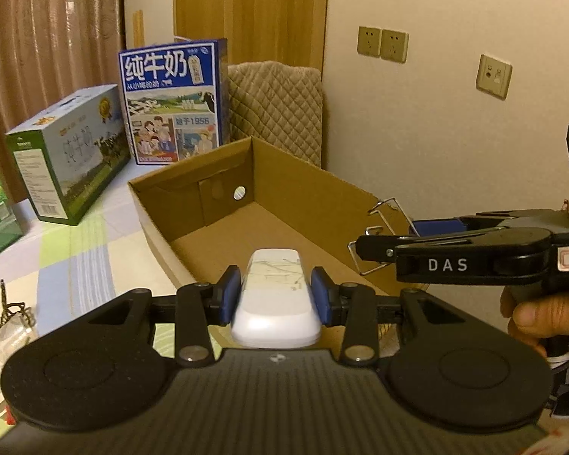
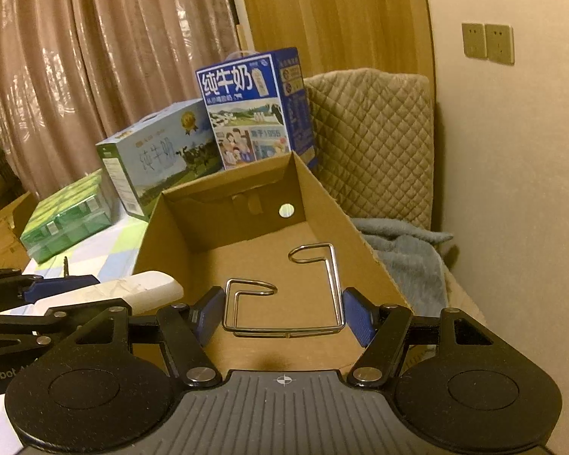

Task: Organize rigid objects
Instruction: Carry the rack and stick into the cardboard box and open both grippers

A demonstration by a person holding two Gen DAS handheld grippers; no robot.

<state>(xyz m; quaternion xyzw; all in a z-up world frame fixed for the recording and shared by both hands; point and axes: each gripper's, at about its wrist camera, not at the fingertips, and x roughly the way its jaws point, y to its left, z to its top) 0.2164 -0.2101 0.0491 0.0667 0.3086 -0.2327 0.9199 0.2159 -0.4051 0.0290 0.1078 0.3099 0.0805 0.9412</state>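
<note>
My left gripper is shut on a white remote-like device and holds it over the near end of an open cardboard box. The device also shows in the right wrist view, at the box's left wall. My right gripper is shut on a bent metal wire rack, its blue pads against the rack's two sides, above the floor of the box. In the left wrist view the right gripper comes in from the right over the box's right wall, with the wire rack.
A blue milk carton box and a green-white milk box stand behind the cardboard box on a checked cloth. Green packs lie left. A quilted chair back and grey blanket are right. Small objects lie near left.
</note>
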